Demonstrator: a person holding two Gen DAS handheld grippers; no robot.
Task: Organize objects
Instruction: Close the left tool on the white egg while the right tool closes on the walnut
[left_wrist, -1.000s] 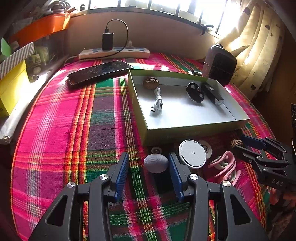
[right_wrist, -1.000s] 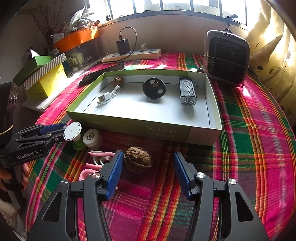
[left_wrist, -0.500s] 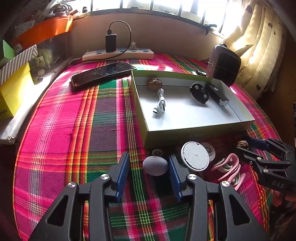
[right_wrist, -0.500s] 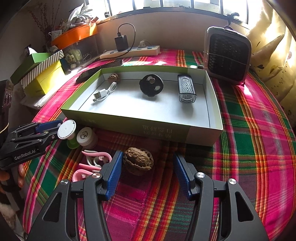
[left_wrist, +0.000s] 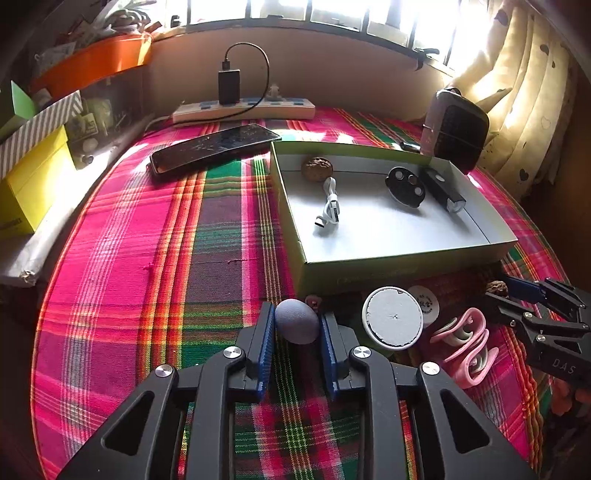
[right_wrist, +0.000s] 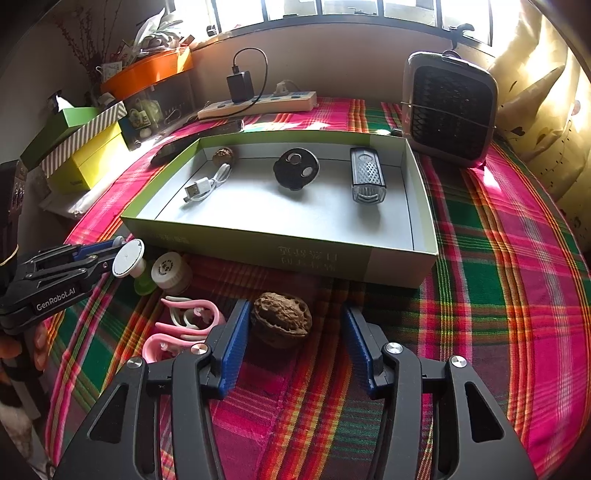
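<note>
While the left hand-held gripper (left_wrist: 295, 332) is closing onto the grey ball (left_wrist: 296, 320) between its pads, the green box (left_wrist: 406, 273) is waiting just beyond, far-right.

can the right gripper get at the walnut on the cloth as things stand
Probably yes: the walnut already lies between the closing right gripper; one pad touches it, the other stands clear, and nothing blocks it.

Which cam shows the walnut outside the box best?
Right wrist: the walnut sits large and unobstructed between the closing right gripper jaws, the left pad touching it. Left wrist shows only a small sliver of it at the far right, beside that gripper.
</note>
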